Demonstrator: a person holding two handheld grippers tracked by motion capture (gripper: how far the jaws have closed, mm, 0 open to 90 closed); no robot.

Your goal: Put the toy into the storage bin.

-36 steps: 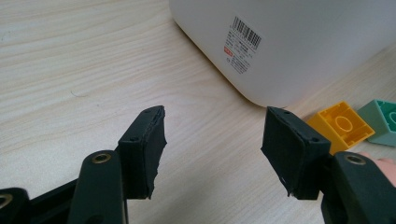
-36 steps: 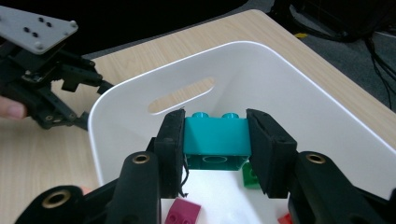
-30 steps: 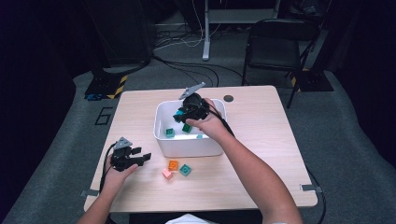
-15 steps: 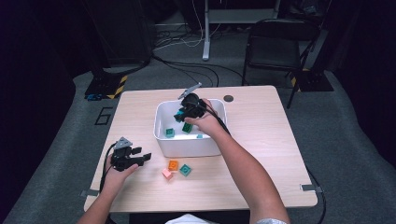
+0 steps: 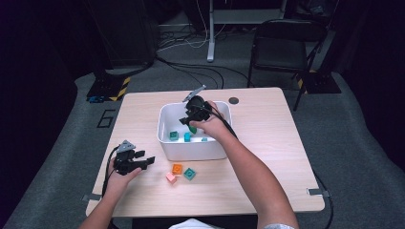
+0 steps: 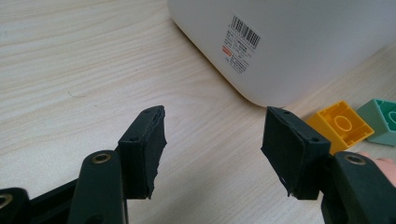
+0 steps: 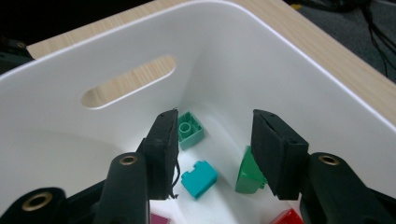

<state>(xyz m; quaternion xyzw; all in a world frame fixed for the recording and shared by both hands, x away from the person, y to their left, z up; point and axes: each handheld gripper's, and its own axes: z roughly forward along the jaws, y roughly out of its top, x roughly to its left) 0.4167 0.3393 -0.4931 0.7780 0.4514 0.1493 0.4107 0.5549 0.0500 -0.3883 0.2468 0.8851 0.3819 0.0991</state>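
**A:** Start closest to the person. What should the left gripper (image 5: 148, 161) do?

**B:** Nothing. It lies on the table (image 5: 267, 157) at about 8 o'clock from the white bin (image 5: 191, 150). Its jaws are wide apart with only bare wood between them. I'd leave it parked, clear of the orange block (image 5: 176, 168), the pink block (image 5: 170, 177) and the teal-green block (image 5: 189, 173), which lie at 6 o'clock from the bin.

**A:** And the drop itself?

**B:** The right gripper (image 7: 215, 149) hangs inside the bin, and its jaws have just been opening. They stand moderately apart with nothing between the pads. The dark green block (image 7: 247, 179) lies down in the bin at about 4 o'clock from the gap, half behind the right-hand jaw. I can't tell whether it still touches the pad. To do this well, I'd spread the jaws a little more and lift straight up, so the pad doesn't drag the block along the wall.

**A:** Which way does that block point?

**B:** It seems to stand tilted on end, with its long axis toward 12 o'clock in the right gripper view. The jaw hides too much to be sure. Beyond it, a teal block (image 7: 199, 177) lies flat and a studded green block (image 7: 189, 130) sits in the corner.
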